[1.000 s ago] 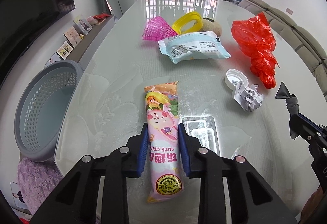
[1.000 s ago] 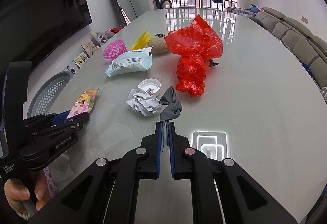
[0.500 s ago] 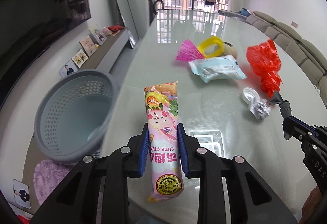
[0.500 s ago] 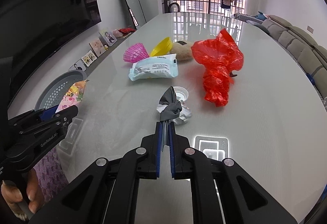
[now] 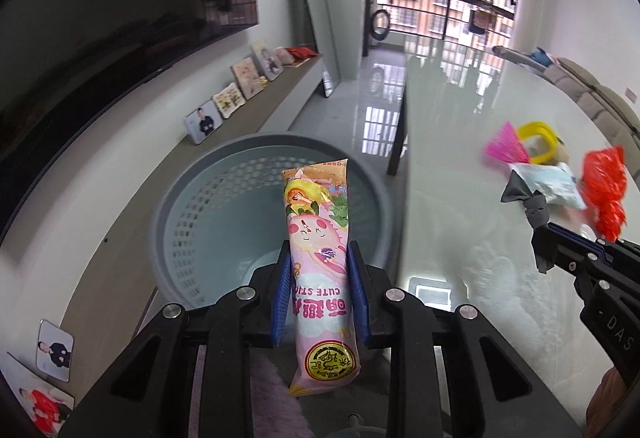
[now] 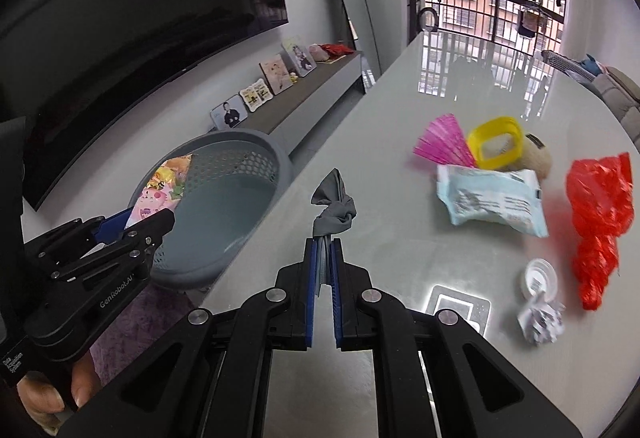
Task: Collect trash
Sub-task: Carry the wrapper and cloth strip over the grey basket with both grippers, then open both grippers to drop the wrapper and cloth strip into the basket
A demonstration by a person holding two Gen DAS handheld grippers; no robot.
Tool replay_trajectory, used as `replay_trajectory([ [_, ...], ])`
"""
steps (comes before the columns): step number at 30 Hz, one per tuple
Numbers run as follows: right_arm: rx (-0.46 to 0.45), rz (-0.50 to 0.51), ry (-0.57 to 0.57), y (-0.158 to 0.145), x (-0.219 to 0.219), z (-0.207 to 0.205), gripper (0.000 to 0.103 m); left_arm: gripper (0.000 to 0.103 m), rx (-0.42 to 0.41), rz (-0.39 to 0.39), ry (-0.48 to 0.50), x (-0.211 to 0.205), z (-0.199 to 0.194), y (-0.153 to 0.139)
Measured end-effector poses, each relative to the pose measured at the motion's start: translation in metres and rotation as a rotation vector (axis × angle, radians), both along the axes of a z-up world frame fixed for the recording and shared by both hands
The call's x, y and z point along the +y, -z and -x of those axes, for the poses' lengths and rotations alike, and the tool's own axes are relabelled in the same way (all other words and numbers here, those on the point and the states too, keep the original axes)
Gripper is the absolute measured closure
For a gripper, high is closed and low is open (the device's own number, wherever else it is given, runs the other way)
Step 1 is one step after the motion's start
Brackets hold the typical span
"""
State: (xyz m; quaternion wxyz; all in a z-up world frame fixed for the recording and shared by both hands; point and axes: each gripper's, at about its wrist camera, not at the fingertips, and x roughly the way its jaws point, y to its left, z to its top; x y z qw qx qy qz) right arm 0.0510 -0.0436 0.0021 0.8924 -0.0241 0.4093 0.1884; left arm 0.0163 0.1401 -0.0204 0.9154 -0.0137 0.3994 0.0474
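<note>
We've got the left gripper [image 5: 319, 290] clamped on a pink snack packet [image 5: 318, 262]; the blue pads squeeze it around its middle, so the cartoon end sticks out forward past the fingertips and the end with the gold seal hangs back toward the camera. From the left wrist view the packet's front end sits right over the open mouth of the grey perforated basket [image 5: 192, 206], which stands on the floor just off the table's left edge. In the right wrist view the same packet [image 6: 160, 194] pokes out over the basket's near rim [image 6: 256, 142].

Our right gripper [image 6: 324, 266] is pinched tight on a twisted grey scrap [image 6: 334, 206]. The scrap stands up out of the fingertips, knotted in the middle, and it's over the table [image 6: 400, 238] close to its left edge, beside the basket but not over it.

Still lying on the table, toward its right side: a red plastic bag [image 6: 600, 214], a pale blue wrapper [image 6: 492, 202], a pink fan-shaped thing [image 6: 442, 146], a yellow ring [image 6: 496, 142] against a beige lump, a white cap [image 6: 540, 278] and a crumpled paper ball [image 6: 540, 322] just beside it. All of it is well apart from both grippers.
</note>
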Motion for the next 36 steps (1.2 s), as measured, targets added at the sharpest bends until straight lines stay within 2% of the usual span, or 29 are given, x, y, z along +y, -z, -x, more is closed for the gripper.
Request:
replay_trajectory([
  [10,0.056,0.010,-0.124,0.012,0.074,-0.048,0.096,0.076,0.058,0.022,-0.114,0.066,-0.020,0.022],
  [16,0.089,0.035,-0.168,0.024,0.112,-0.067,0.096,0.076,0.083,0.048,-0.163,0.091,-0.027,0.031],
  [23,0.132,0.045,-0.187,0.039,0.127,-0.076,0.096,0.074,0.090,0.051,-0.179,0.103,-0.032,0.032],
  [31,0.126,0.041,-0.179,0.043,0.123,-0.075,0.093,0.070,0.093,0.071,-0.191,0.108,-0.032,0.034],
  [33,0.120,0.042,-0.177,0.043,0.122,-0.076,0.089,0.063,0.091,0.071,-0.196,0.112,-0.032,0.033],
  [35,0.108,0.037,-0.170,0.043,0.121,-0.076,0.070,0.051,0.084,0.062,-0.212,0.114,-0.031,0.031],
  [36,0.100,0.032,-0.166,0.042,0.120,-0.076,0.065,0.045,0.081,0.059,-0.218,0.115,-0.031,0.030],
])
